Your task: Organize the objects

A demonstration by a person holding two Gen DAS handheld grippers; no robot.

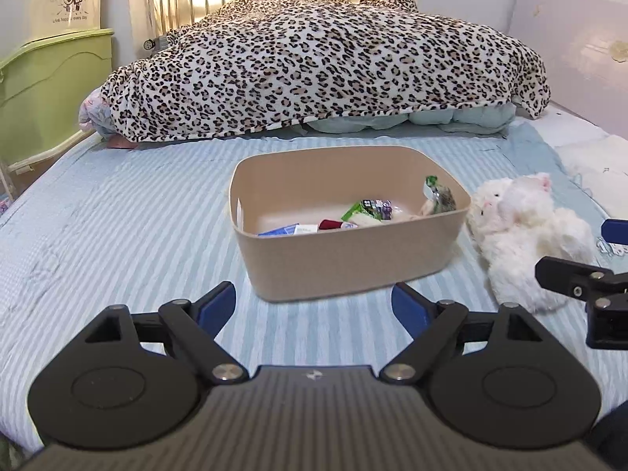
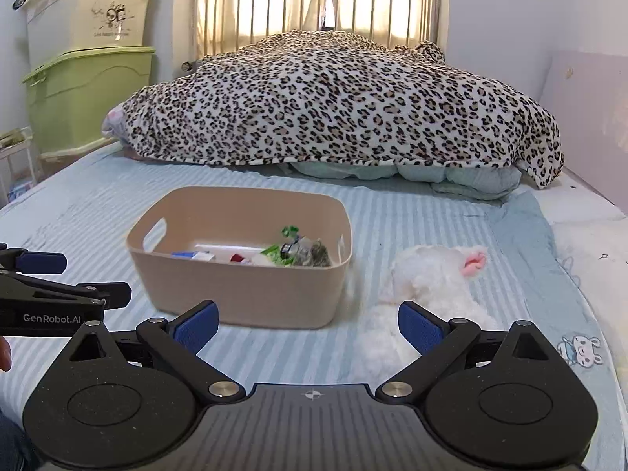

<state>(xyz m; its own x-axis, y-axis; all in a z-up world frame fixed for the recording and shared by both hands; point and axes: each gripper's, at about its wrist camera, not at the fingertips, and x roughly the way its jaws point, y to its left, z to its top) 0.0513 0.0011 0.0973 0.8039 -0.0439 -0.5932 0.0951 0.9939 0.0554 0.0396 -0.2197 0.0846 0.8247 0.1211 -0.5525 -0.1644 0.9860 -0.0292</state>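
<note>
A tan plastic bin [image 1: 345, 263] [image 2: 243, 294] stands on the striped bed sheet and holds several small packets and toys [image 1: 365, 212] [image 2: 290, 253]. A white plush cat [image 1: 526, 231] [image 2: 431, 278] lies on the sheet just right of the bin. My left gripper [image 1: 314, 306] is open and empty, just short of the bin's near wall. My right gripper [image 2: 308, 324] is open and empty, its right finger [image 2: 420, 327] over the plush cat's near end. The right gripper also shows at the right edge of the left wrist view [image 1: 585, 251].
A leopard-print blanket [image 1: 322, 62] [image 2: 337, 102] heaps over bedding at the head of the bed, before a metal headboard [image 2: 314, 11]. Green and cream storage boxes [image 1: 51, 70] [image 2: 90, 59] stand left of the bed. A wall [image 2: 588, 98] runs along the right.
</note>
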